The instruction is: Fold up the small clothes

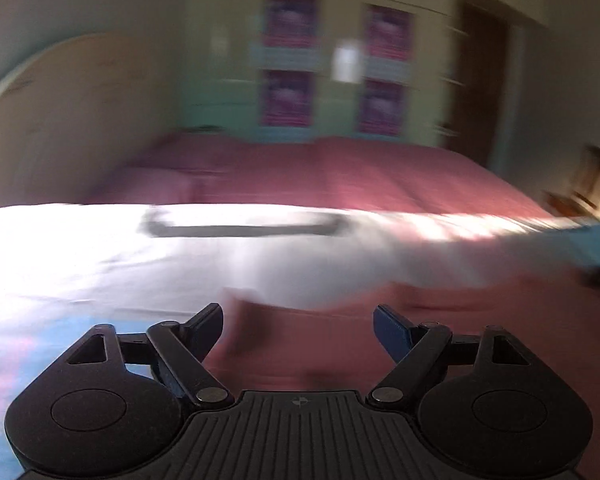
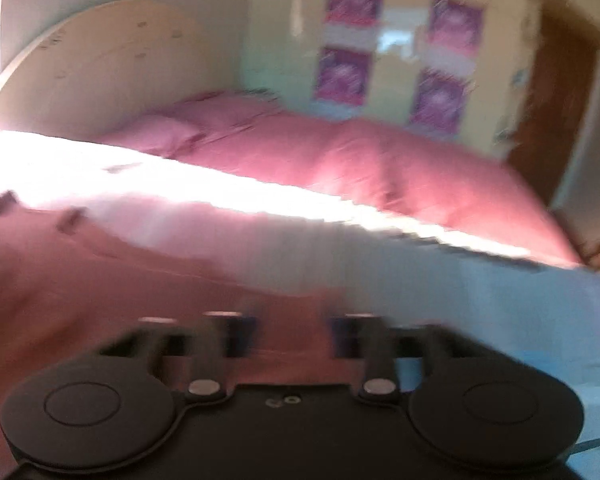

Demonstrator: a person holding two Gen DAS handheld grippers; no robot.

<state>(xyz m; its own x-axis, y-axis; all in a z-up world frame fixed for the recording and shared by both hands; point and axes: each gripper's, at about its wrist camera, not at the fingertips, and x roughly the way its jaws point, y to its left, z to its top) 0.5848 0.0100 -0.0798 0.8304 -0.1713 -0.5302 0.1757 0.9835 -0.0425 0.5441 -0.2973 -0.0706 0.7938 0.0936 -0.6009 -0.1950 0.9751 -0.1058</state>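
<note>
Both grippers, left (image 1: 298, 318) and right (image 2: 291, 330), spread and empty, hover over a white garment (image 1: 180, 256) on the pink bed (image 1: 380, 176); soft, light, limp cloth, likely best pinched at its near edge.

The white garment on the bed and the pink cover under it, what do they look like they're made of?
The white garment looks like thin, soft woven fabric, matte, with shallow creases and a dark trim line; glare and blur hide the weave. The pink bed cover looks like matte cloth, probably cotton-like, rumpling in soft folds. Both are guesses.
</note>
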